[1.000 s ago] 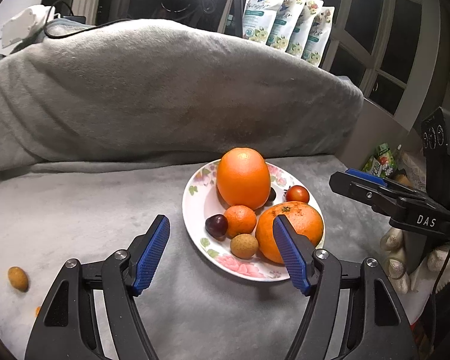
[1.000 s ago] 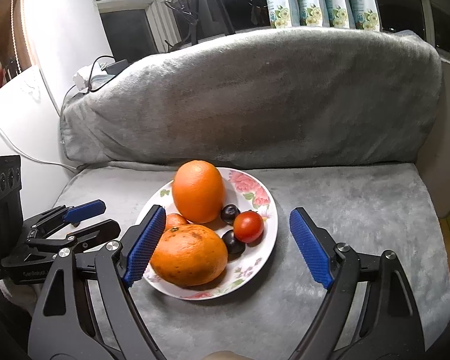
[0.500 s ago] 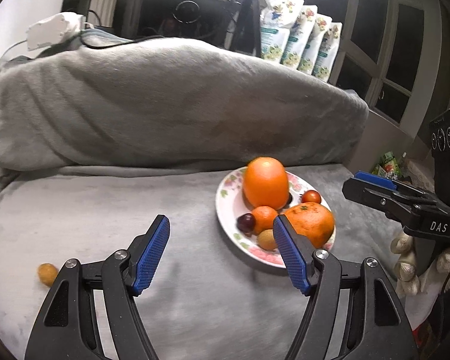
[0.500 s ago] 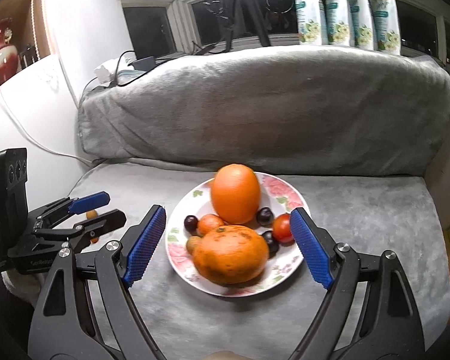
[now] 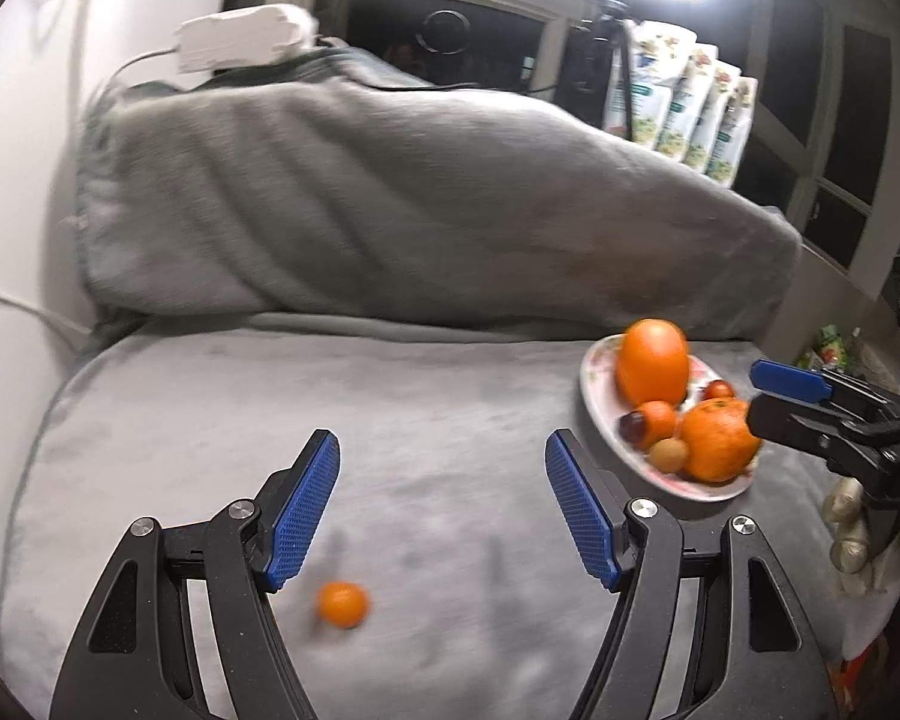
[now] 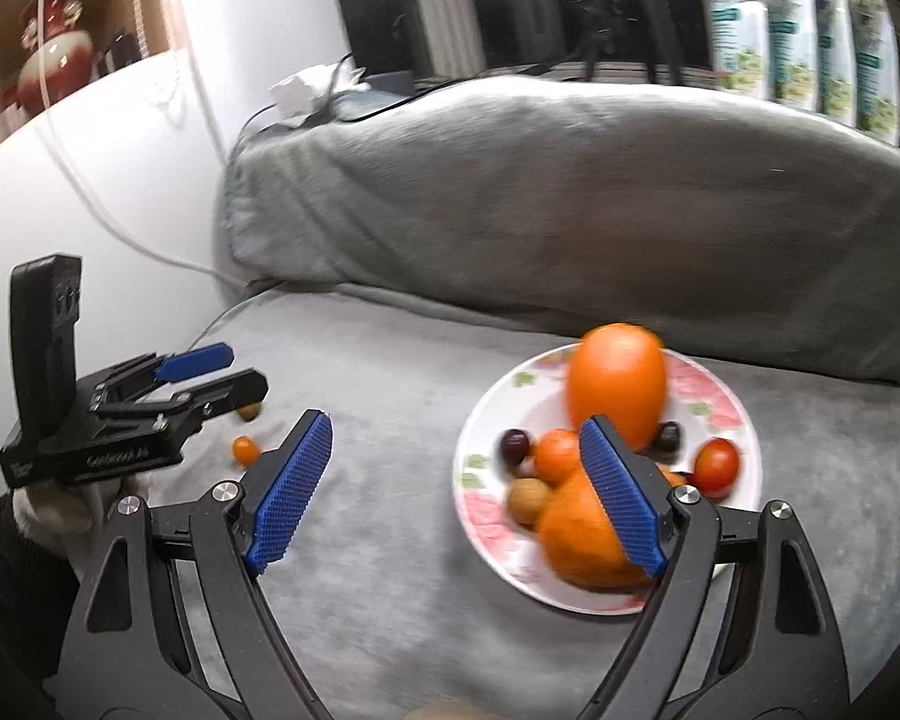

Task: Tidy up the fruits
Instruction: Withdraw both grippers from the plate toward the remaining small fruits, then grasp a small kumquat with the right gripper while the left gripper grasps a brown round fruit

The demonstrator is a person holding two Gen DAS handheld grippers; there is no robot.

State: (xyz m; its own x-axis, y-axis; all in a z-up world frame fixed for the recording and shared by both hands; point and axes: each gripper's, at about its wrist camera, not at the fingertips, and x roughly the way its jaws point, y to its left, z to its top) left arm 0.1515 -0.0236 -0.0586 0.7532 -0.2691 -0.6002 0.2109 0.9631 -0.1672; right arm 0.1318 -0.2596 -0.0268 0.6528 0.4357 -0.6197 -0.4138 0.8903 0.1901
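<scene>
Grey blanket covers the surface & the hump behind, filling both views. Floral plate sits mid-right in right-wrist view, far right edge in left-wrist view, holding a tall orange, a big mandarin, a cherry tomato & smaller fruit. Left gripper: jaws apart, nothing btwn them. Right gripper: jaws apart too, empty, far pad overlapping the plate in frame. Only the right view shows two loose fruits: a small orange one & a brownish one, lower left by the left gripper. Left view shows just one loose small orange fruit, bottom centre, blurred.
</scene>
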